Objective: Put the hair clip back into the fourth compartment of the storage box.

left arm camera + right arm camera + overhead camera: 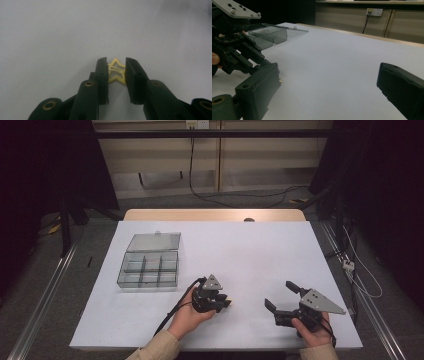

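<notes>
A small yellow star-shaped piece (117,75) lies on the white table, and my left gripper (116,62) is shut on it, one black pad pressing each side. In the high view the left gripper (226,301) sits low at the table's front middle, jaws pointing right, with a yellow bit (229,302) at its tips. My right gripper (280,294) rests near the front right, its jaws spread wide with nothing between them. In the right gripper view its jaws (329,82) frame bare table, and the left gripper (239,55) shows at the left.
A clear grey compartment box (149,270) with its lid (154,241) folded back stands on the left of the white table (250,250). The same box (267,35) appears behind the left gripper. The table's front edge runs just below both hands.
</notes>
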Tool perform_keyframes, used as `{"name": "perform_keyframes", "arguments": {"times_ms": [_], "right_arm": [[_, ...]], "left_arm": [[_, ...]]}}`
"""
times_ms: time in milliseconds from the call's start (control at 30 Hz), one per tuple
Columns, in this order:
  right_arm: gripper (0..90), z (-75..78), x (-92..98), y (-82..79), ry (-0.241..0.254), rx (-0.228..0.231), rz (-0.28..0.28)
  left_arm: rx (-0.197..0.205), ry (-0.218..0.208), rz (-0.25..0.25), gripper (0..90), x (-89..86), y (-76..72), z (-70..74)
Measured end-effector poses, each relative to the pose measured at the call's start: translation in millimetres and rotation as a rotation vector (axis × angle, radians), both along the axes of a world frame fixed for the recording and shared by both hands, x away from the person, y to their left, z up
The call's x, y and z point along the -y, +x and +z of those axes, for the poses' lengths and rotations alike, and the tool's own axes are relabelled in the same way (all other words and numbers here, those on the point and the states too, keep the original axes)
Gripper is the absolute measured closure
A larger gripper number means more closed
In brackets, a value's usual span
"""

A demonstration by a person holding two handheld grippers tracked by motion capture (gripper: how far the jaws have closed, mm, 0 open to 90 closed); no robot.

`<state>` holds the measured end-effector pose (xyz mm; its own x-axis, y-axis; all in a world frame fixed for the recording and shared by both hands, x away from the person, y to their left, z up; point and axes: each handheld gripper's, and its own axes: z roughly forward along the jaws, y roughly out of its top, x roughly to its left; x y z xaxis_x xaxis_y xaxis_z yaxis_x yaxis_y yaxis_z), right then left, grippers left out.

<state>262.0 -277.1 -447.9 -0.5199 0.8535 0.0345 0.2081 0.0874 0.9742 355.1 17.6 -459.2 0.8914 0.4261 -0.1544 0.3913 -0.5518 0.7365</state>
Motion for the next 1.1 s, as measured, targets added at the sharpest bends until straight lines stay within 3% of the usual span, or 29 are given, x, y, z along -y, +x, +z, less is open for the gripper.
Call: {"name": "perform_keyframes", "arguments": {"times_ms": [467, 533, 700, 1100], "right_arm": [[4.3, 0.0, -0.7, 0.1, 0.000, 0.001, 0.004], [4.3, 0.0, -0.6, 0.2, 0.000, 0.001, 0.004], [4.3, 0.2, -0.4, 0.3, 0.000, 0.002, 0.004], [4.3, 0.1, -1.0, 0.6, -0.002, 0.001, 0.007]], "left_arm": [[-0.013, -0.012, 0.031, 73.3, -11.4, 1.7, 11.1], [-0.026, -0.031, 0.019, 73.2, -13.6, 2.5, 13.0], [-0.037, -0.030, 0.022, 73.2, -19.3, 3.7, 17.3], [-0.051, -0.045, 0.068, 73.2, -38.4, 10.0, 31.6]]}}
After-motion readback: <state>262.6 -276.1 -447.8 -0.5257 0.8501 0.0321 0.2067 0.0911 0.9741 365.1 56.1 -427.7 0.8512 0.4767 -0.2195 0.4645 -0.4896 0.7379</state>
